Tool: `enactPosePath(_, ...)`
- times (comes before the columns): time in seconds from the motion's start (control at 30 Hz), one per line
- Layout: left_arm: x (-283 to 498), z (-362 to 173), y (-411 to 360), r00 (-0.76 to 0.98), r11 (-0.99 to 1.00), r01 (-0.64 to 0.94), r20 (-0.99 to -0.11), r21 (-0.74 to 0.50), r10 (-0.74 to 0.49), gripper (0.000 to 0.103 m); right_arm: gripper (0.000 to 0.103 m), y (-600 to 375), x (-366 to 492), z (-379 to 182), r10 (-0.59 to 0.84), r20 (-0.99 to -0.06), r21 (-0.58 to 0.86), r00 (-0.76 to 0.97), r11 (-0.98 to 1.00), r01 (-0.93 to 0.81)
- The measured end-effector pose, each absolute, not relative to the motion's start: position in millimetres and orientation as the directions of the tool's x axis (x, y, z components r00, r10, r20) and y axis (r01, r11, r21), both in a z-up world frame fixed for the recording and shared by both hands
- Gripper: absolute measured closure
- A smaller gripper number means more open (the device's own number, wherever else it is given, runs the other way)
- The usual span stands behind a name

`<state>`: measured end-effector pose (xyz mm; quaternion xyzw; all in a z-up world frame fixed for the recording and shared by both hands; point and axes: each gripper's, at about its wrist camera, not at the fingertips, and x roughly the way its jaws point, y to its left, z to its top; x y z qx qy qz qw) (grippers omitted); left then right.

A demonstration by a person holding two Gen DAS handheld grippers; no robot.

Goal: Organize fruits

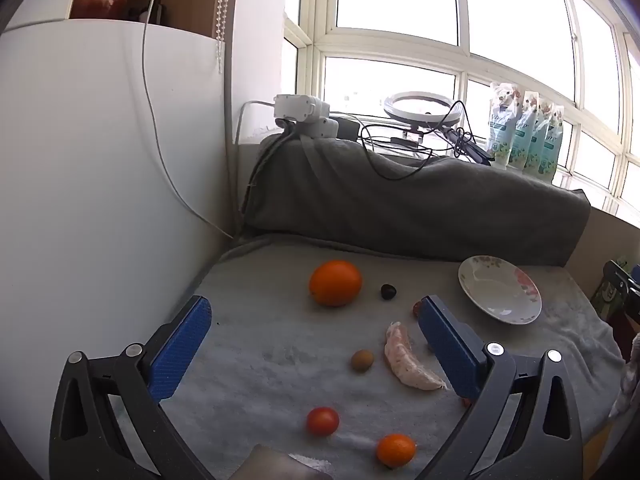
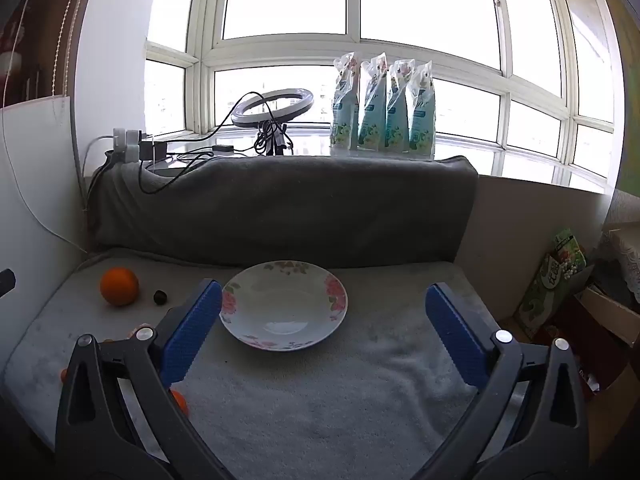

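Note:
In the left wrist view, fruits lie on a grey cloth: a large orange (image 1: 335,283), a dark small fruit (image 1: 388,291), a brown round fruit (image 1: 362,360), a peeled pale pomelo segment (image 1: 404,358), a red tomato (image 1: 322,421) and a small orange kumquat (image 1: 395,450). The floral plate (image 1: 476,276) sits empty at the right. My left gripper (image 1: 316,314) is open above the fruits, holding nothing. In the right wrist view, my right gripper (image 2: 323,300) is open and empty, just in front of the plate (image 2: 240,320). The orange (image 2: 119,286) and dark fruit (image 2: 160,297) lie at the left.
A grey padded backrest (image 2: 280,208) runs along the far side. A white panel (image 1: 100,200) stands at the left. The windowsill holds a ring light (image 2: 272,106), power strip (image 1: 300,114), cables and several green pouches (image 2: 382,108). Boxes (image 2: 560,280) stand at the right.

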<state>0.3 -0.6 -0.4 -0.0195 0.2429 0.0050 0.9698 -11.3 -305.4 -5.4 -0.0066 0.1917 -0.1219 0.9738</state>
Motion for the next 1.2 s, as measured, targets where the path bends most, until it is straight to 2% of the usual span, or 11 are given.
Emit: enactPosePath(1.2,-1,3,-5,0.879,0.998,-0.002,-0.477,-0.056,-0.025,0.001,0.0,-307,-11,-4,-0.236,-0.372,-0.037,0.898,0.97,0.24)
